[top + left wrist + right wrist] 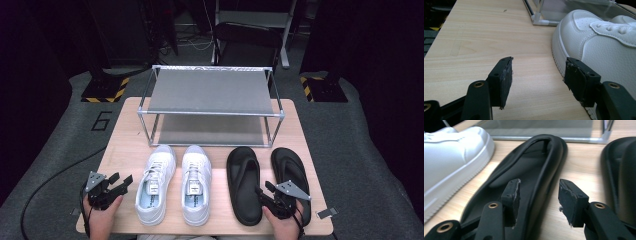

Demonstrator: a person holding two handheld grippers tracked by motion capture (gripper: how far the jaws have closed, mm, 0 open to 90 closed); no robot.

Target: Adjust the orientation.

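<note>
in the high view the wooden desk [120, 150] carried four pieces of footwear in a row across the middle of the frame: a left white sneaker [156, 182], a right white sneaker [195, 182], a left black sandal [244, 184] and a right black sandal [291, 175], all with toes towards the metal-framed shoe rack [210, 92] in the upper centre. the left gripper [121, 182] sat in the lower left, held by a hand [102, 215] just beside the left white sneaker's heel; in the left gripper view its fingers [504, 77] stood wide apart over bare desk with nothing between them, the sneaker's side just beside the right-hand one. the right gripper [261, 192] sat in the lower right, between the two sandals' heels; in the right gripper view its fingers [512, 195] stood apart, astride the outer edge of the left black sandal's heel end, whether touching it i could not tell.
</note>
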